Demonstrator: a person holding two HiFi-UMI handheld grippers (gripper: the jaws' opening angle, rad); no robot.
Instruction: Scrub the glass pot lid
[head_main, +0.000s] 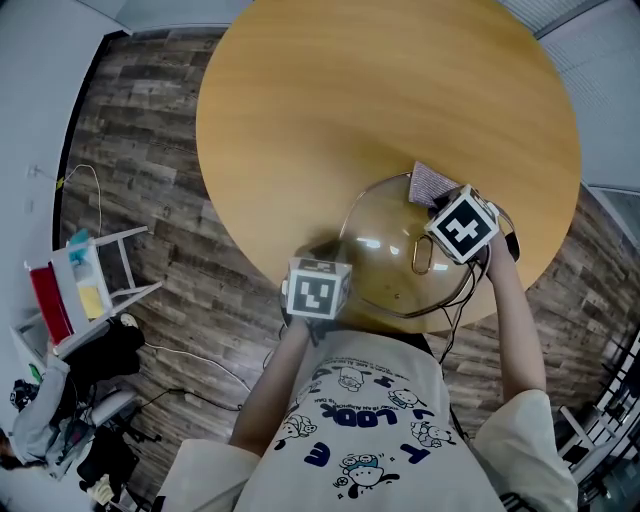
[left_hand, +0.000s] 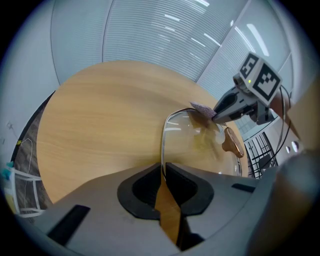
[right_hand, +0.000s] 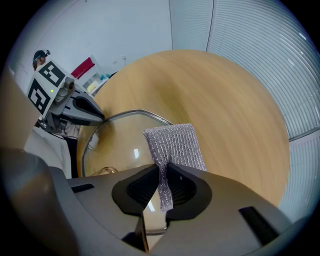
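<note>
A glass pot lid (head_main: 400, 255) with a metal rim and a loop handle (head_main: 422, 258) lies near the front edge of the round wooden table (head_main: 380, 110). My left gripper (head_main: 318, 287) is shut on the lid's rim (left_hand: 163, 150) at its near-left side. My right gripper (head_main: 462, 225) is shut on a grey knitted scrub cloth (right_hand: 175, 146), which rests on the lid's far right part. In the left gripper view the right gripper (left_hand: 216, 116) presses the cloth (left_hand: 201, 108) onto the glass (left_hand: 200, 137).
The table reaches far beyond the lid. Wood-pattern floor (head_main: 130, 150) surrounds it. A small white rack with coloured items (head_main: 85, 285) and dark clutter (head_main: 100, 400) stand at the left. Cables trail on the floor (head_main: 190, 360).
</note>
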